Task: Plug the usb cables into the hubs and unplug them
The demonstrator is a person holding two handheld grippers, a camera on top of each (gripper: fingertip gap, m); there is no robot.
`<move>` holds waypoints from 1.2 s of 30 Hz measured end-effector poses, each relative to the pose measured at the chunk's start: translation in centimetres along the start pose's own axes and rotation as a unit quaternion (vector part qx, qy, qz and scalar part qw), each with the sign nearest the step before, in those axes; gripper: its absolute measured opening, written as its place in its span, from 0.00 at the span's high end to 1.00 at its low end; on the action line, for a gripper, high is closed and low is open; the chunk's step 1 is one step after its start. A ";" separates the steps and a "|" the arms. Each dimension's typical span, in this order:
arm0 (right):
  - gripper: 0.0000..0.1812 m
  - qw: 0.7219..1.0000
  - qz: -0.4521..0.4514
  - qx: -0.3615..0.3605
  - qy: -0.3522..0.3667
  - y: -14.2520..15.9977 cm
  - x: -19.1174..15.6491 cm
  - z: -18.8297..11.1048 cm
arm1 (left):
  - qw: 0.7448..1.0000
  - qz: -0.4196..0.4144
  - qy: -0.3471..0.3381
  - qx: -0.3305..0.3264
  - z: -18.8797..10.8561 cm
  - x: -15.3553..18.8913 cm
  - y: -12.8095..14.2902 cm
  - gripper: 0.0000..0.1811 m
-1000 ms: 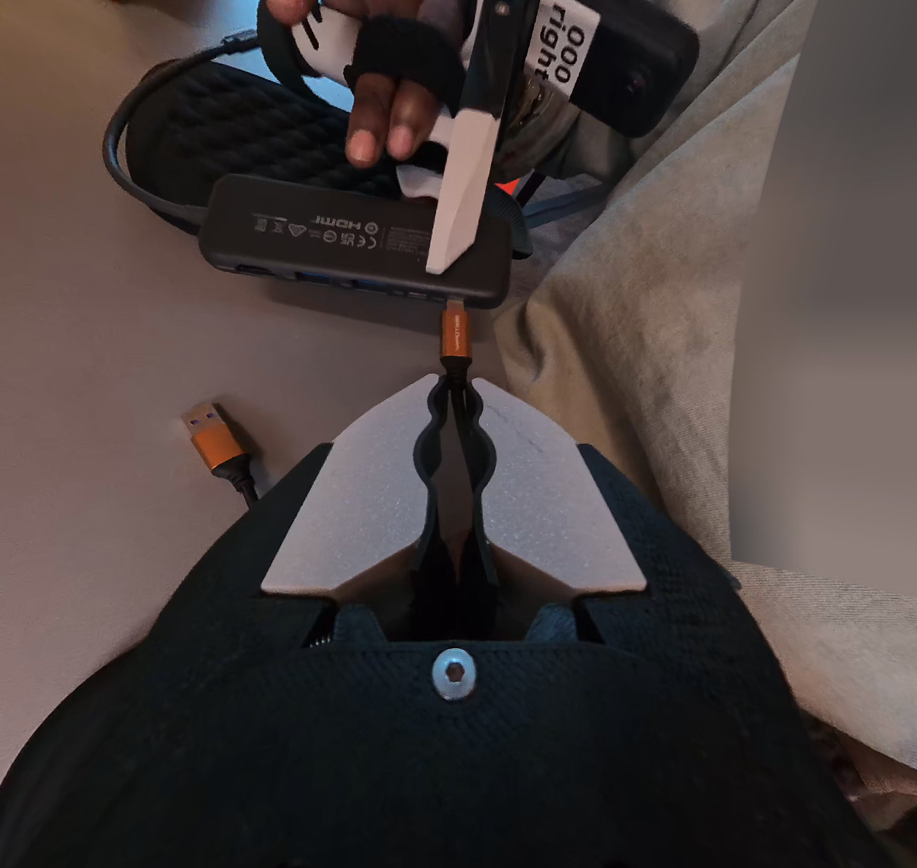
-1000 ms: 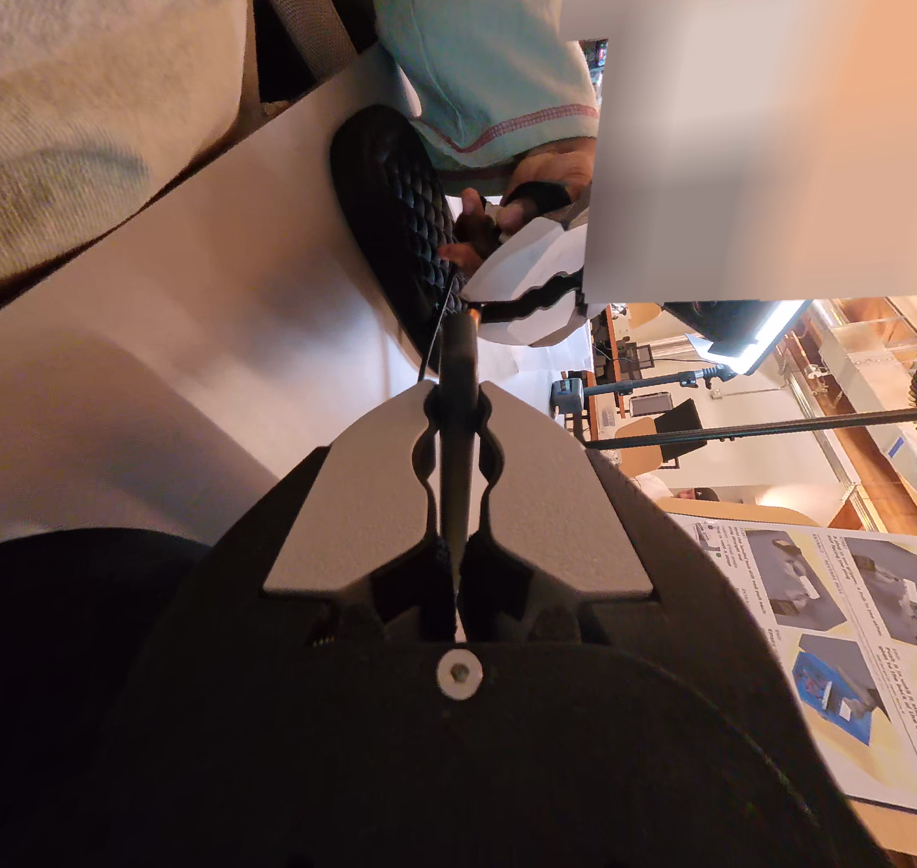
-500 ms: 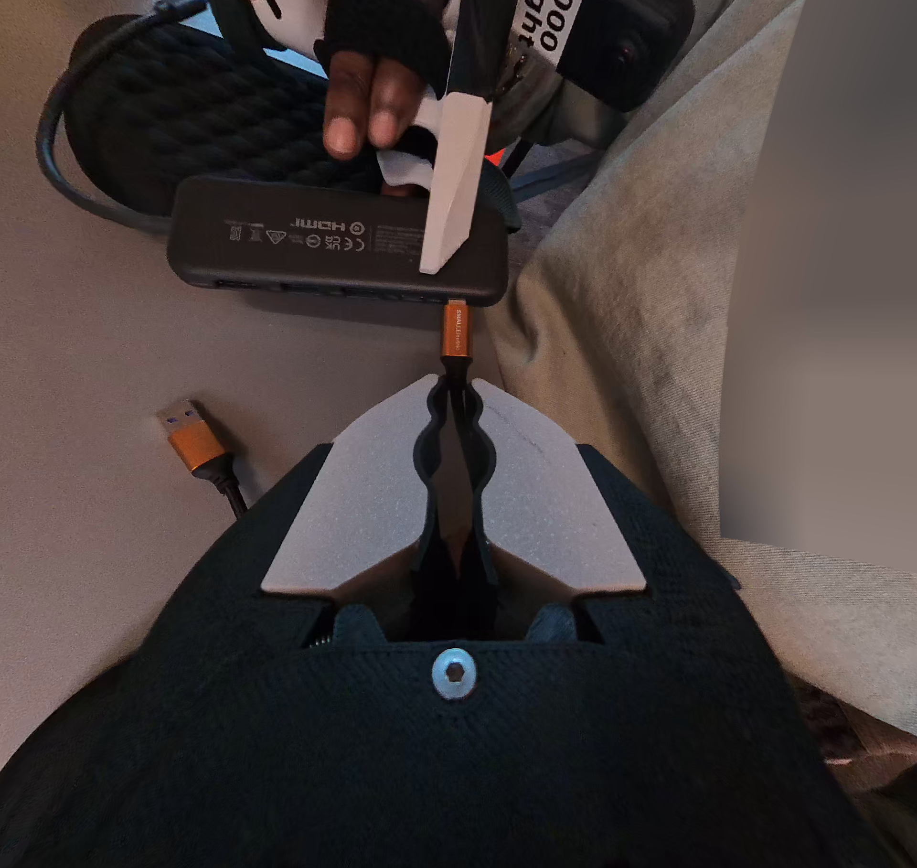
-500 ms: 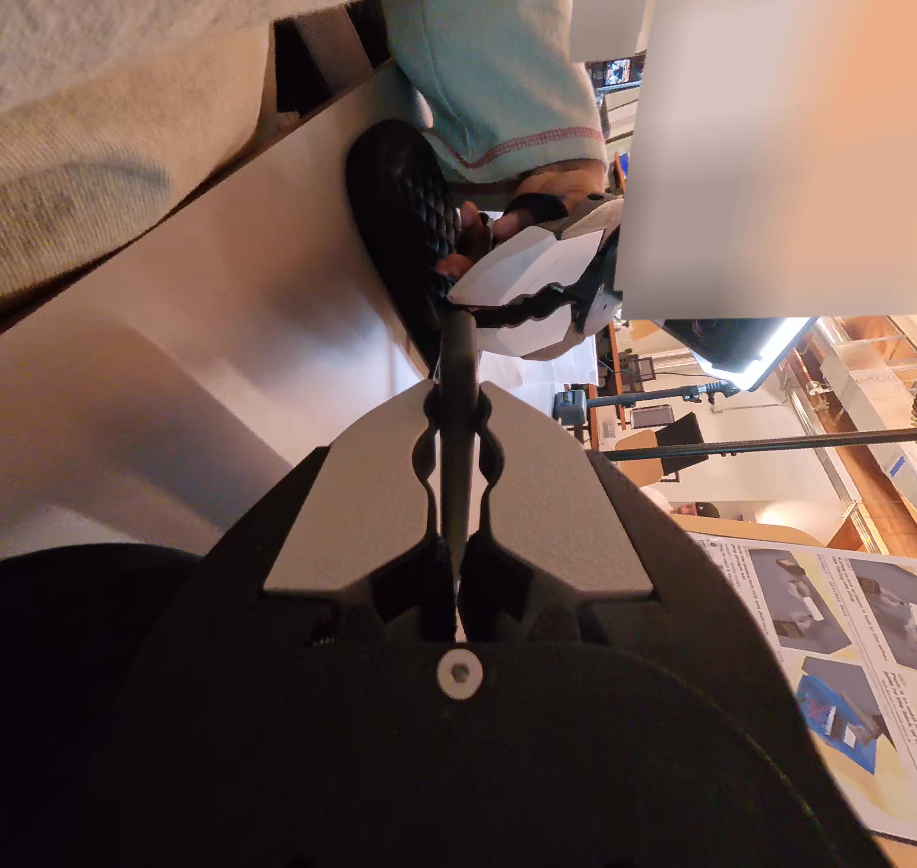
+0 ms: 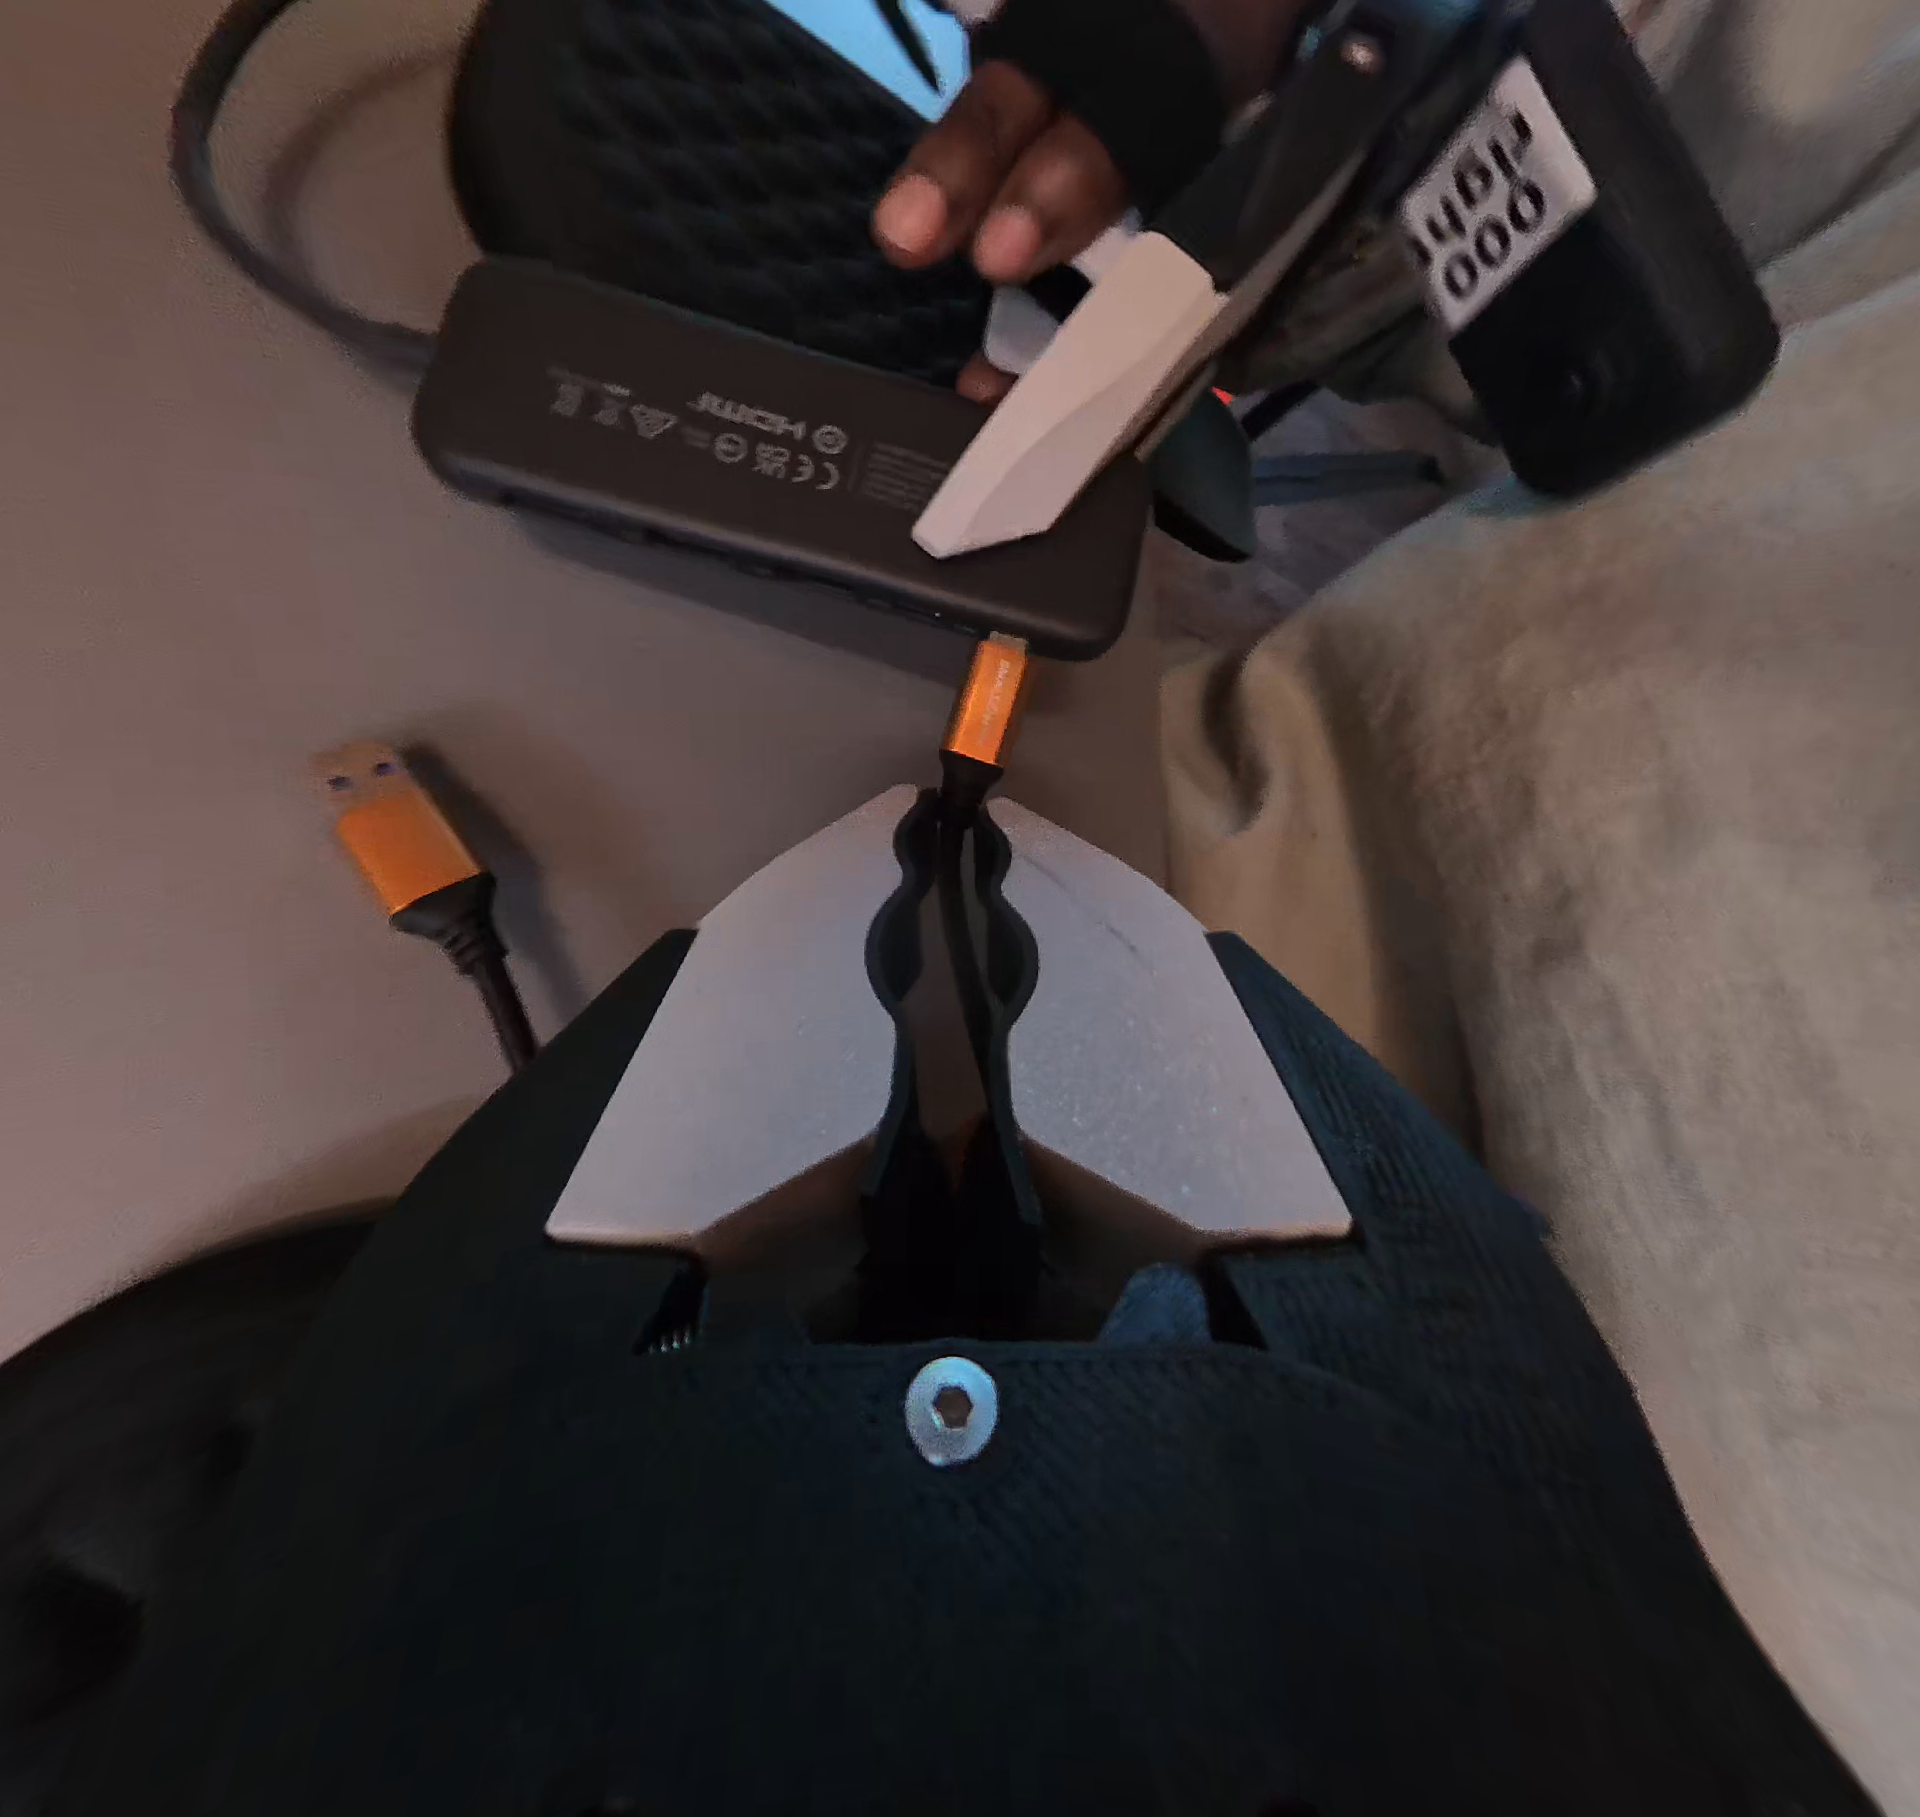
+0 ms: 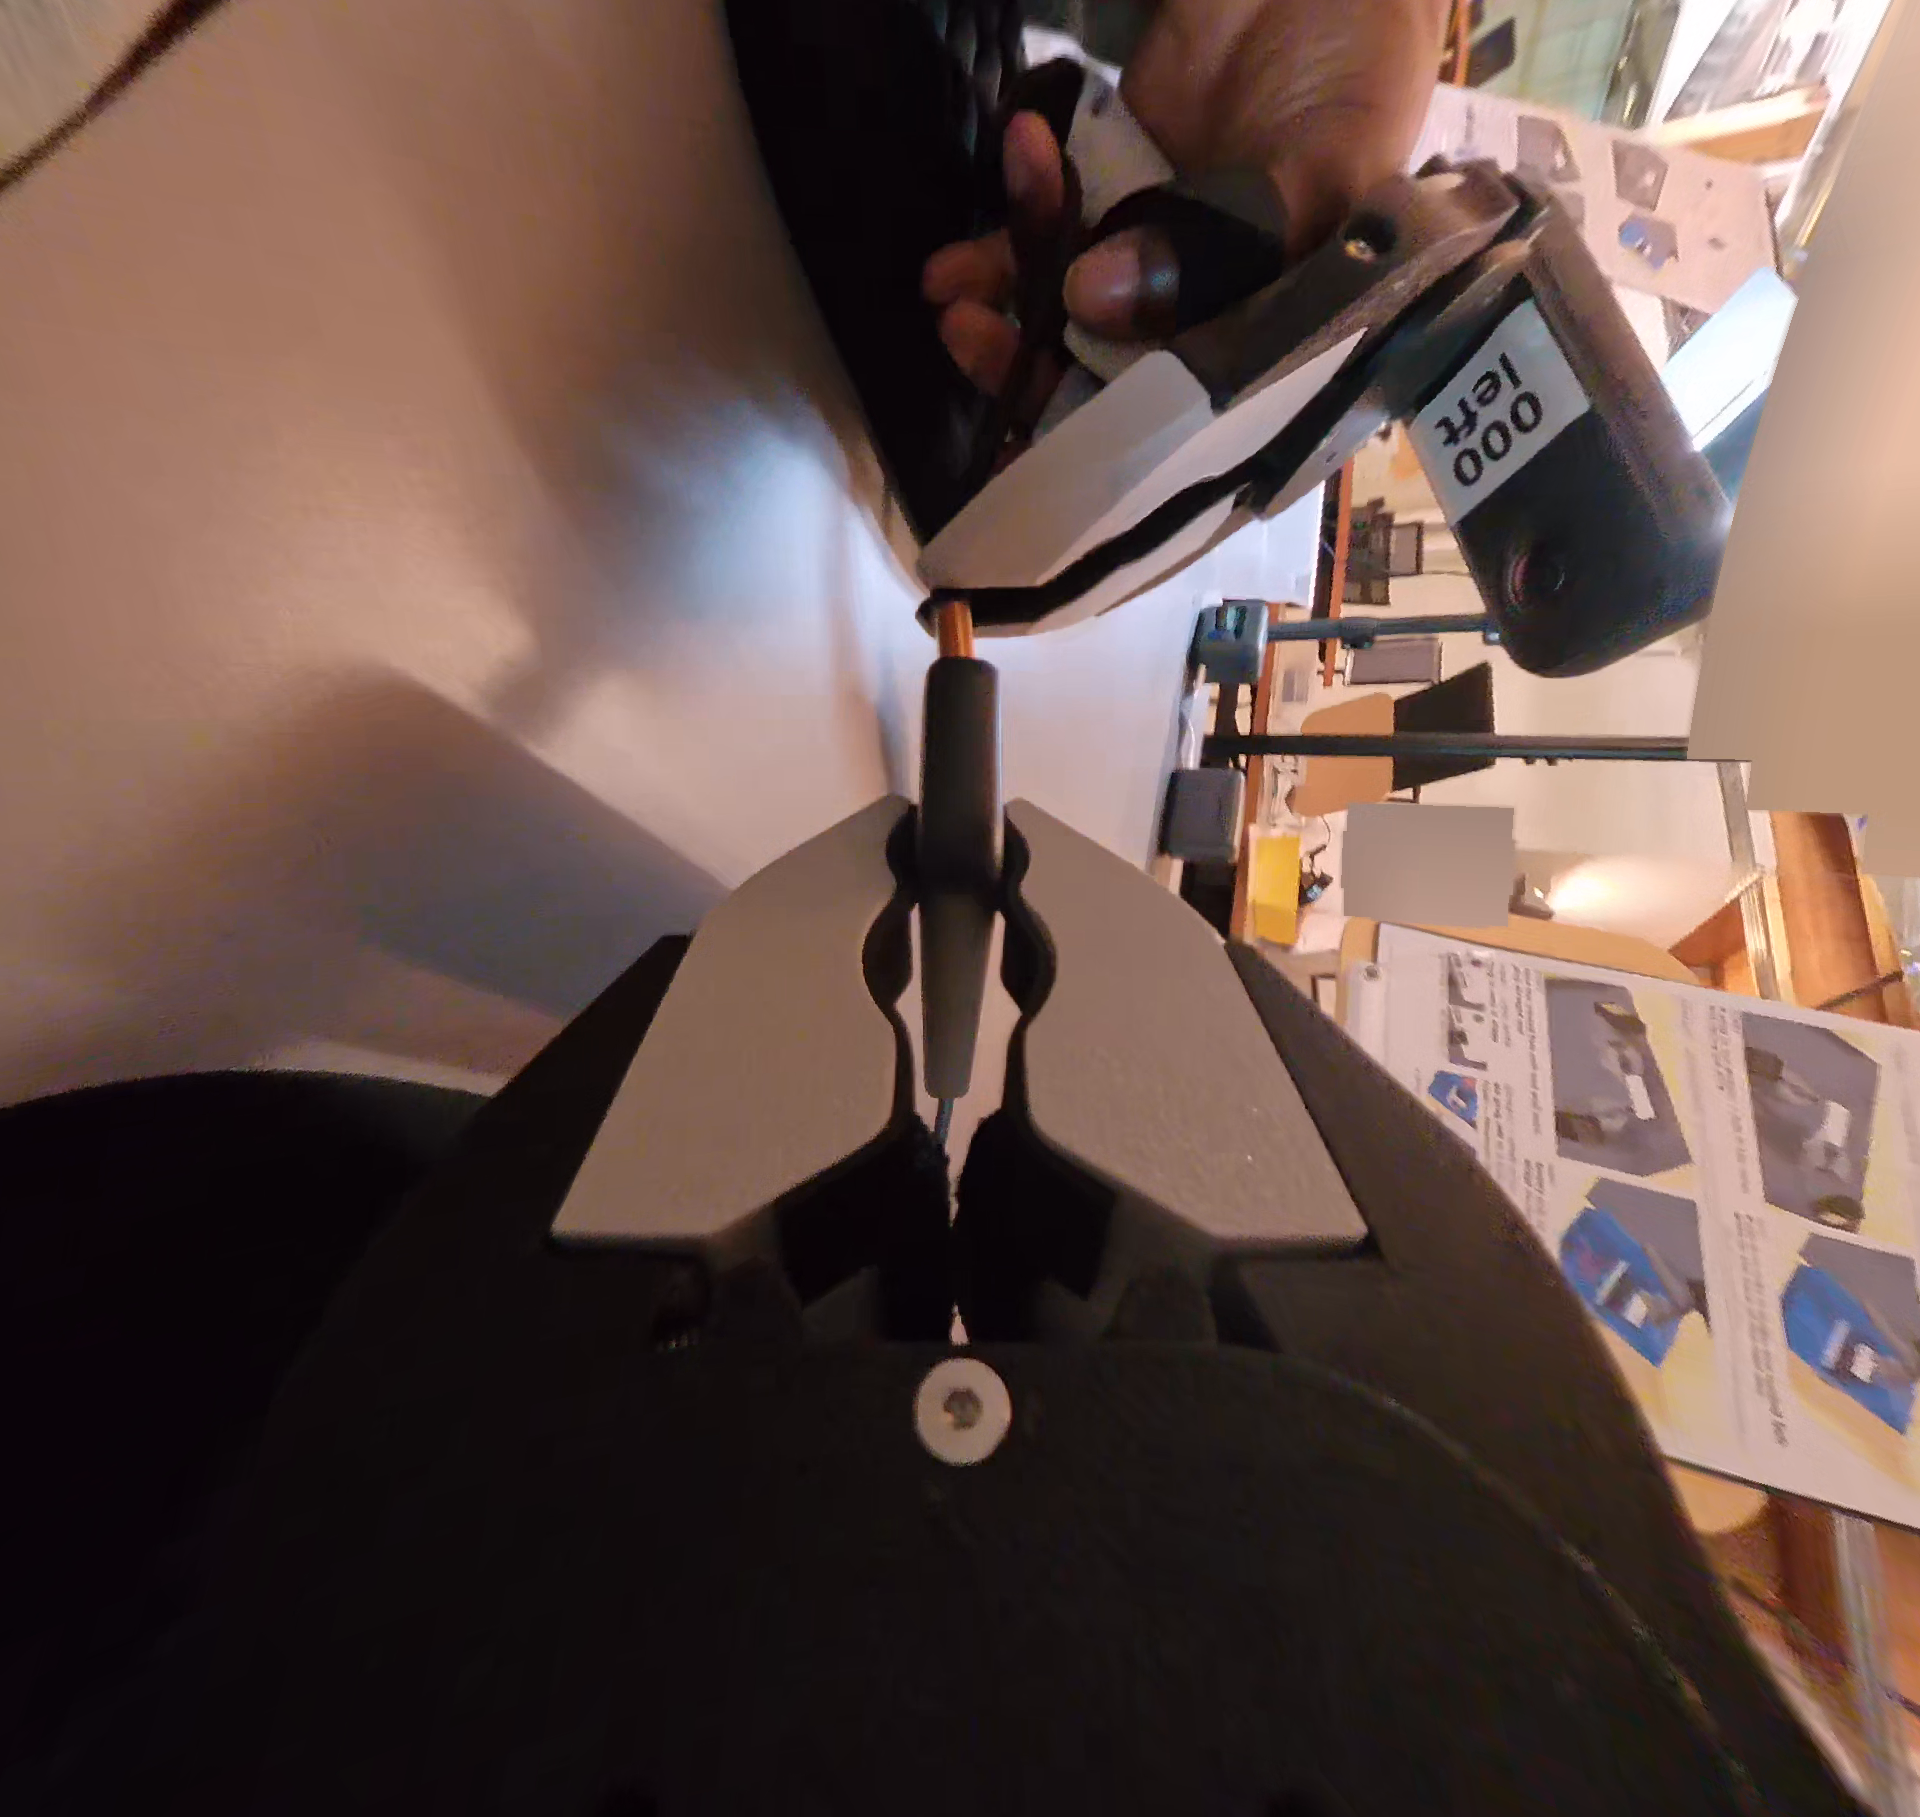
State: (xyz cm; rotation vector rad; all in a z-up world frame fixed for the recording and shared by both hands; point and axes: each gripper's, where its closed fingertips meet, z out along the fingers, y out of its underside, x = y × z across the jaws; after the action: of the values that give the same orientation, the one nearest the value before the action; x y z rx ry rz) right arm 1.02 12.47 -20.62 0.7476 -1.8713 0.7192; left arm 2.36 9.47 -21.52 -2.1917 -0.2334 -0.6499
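Note:
My left gripper [image 5: 951, 801] is shut on a black cable just behind its orange plug [image 5: 982, 718]. The plug's metal tip meets a port at the right end of the dark grey hub [image 5: 727, 458]; how deep it sits I cannot tell. My right gripper [image 5: 997, 520] clamps that end of the hub, one white finger lying on top. In the right wrist view, the right gripper [image 6: 956, 811] is shut on the hub [image 6: 958, 759], seen edge-on. The left gripper [image 6: 940, 598] holds the orange plug [image 6: 954, 637] against the hub's far end. A second orange USB plug [image 5: 400, 832] lies loose on the table.
A black quilted pad [image 5: 686, 146] lies behind the hub, and the hub's own cable [image 5: 223, 209] loops round its left. Beige cloth [image 5: 1558, 884] fills the right side. A printed sheet with pictures [image 6: 1662, 1196] lies at the right in the right wrist view. Left tips to right tips: about 4 cm.
The hub and the right gripper have tilted, the hub's right end now lower. The left gripper and plug look closer in the right wrist view. Both grips hold.

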 end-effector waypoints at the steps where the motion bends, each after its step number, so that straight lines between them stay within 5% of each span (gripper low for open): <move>1: 0.94 1.000 -0.008 -0.013 0.001 0.2 0.0 0.1 | 1.000 -0.010 -0.009 0.004 0.0 -0.4 -0.1 0.97; 5: 0.94 0.999 -0.009 -0.030 -0.008 0.8 -0.2 0.4 | 1.000 0.007 -0.018 -0.010 0.3 -0.5 0.1 0.97; 9: 0.93 0.999 0.039 -0.003 0.004 1.1 0.5 0.1 | 0.997 -0.008 0.073 0.036 0.4 2.2 -1.4 0.95; 16: 0.93 0.999 0.033 -0.034 0.003 2.0 0.7 0.3 | 0.997 0.011 0.046 0.066 0.5 1.6 -2.3 0.85; 23: 0.94 0.998 0.036 -0.050 0.005 1.7 1.0 0.7 | 0.994 0.087 -0.043 0.048 0.6 0.5 -2.0 0.94; 30: 0.94 0.994 -0.051 -0.098 -0.023 1.8 0.4 1.3 | 0.998 0.059 -0.029 0.021 1.2 0.4 -1.4 0.94; 36: 0.94 0.986 -0.045 -0.161 -0.026 3.9 0.9 1.8 | 0.997 -0.008 -0.048 0.067 1.3 -0.8 -2.9 0.94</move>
State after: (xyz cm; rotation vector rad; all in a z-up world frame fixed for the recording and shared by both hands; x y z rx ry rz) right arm -3.20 13.47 -21.03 0.6406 -1.9271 0.3310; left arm 1.08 12.36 -20.66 -2.0953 -0.3350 -0.5217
